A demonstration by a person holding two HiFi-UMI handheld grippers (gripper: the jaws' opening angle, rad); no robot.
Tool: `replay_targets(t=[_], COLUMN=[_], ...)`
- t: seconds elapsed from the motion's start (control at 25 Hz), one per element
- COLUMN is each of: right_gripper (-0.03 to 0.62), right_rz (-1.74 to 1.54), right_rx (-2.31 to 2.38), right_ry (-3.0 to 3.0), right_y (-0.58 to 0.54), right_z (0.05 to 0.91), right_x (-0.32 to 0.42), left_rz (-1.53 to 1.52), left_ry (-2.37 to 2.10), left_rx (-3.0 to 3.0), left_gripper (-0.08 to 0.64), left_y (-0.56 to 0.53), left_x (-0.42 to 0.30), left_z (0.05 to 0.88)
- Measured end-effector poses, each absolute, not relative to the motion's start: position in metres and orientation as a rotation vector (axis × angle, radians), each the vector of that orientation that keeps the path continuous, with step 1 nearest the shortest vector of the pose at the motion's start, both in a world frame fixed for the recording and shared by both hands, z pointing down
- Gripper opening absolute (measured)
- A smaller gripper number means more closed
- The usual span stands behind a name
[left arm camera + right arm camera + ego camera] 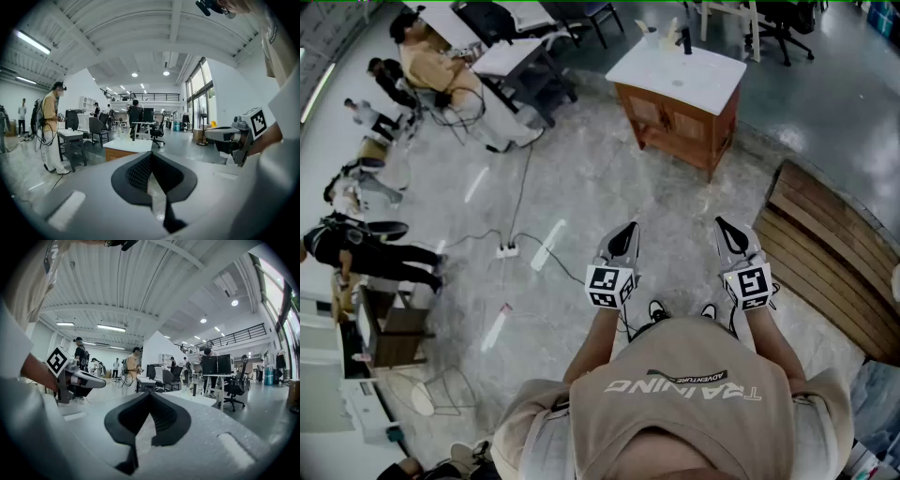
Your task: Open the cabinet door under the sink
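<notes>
Left gripper (623,242), right gripper (731,236): jaws together, empty, side by side. Cabinet (675,120) well ahead, shut. Likely risks: jaws unopened at handle slip off; power strip (507,250) cable near path may trip walker.

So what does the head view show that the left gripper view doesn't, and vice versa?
Only the head view: the power strip on the floor, the slatted wooden platform and the person's own shoes. Only the left gripper view: the ceiling lights, the balcony railing and the tall windows. Both: the sink cabinet with its white top, and the left gripper and right gripper, both shut and empty, well short of the cabinet.
</notes>
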State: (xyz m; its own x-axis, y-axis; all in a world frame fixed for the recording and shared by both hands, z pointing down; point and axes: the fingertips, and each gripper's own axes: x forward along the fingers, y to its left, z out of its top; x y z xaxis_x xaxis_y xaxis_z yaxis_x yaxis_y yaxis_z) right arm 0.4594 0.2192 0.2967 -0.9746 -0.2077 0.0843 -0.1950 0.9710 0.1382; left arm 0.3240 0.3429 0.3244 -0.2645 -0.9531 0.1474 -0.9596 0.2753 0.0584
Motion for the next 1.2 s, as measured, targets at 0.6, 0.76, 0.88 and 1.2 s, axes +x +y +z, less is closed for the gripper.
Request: replay_targets(t=[0.6,0.76,0.88,1.2], right_gripper=[0.002,0.002,0.002,0.002], right_rz=[-0.22,-0.171,-0.132,-0.138], right_rx=[0.349,0.375,0.387,0.352], right_ry=[-2.924,-2.906,-2.879,-2.848], right_y=[0.256,0.267,0.269,0.238], right_z=[0.314,0.325,0.333,0.346], right_x=[0.402,0.383,0.376,0.334], left_rz=[-0.041,-0.037,-0.055,-0.052], left_ry=[-2.307,-2.254,-2.257,-2.231], left_rx=[1.765,1.765,1.753,1.761], left_gripper=[0.015,0.015,0.015,0.015], left_y=[0.397,0.407,0.411,0.375], left_x=[0.274,0.253,0.238,0.204], left_z=[0.359,0.38,0.383,0.399])
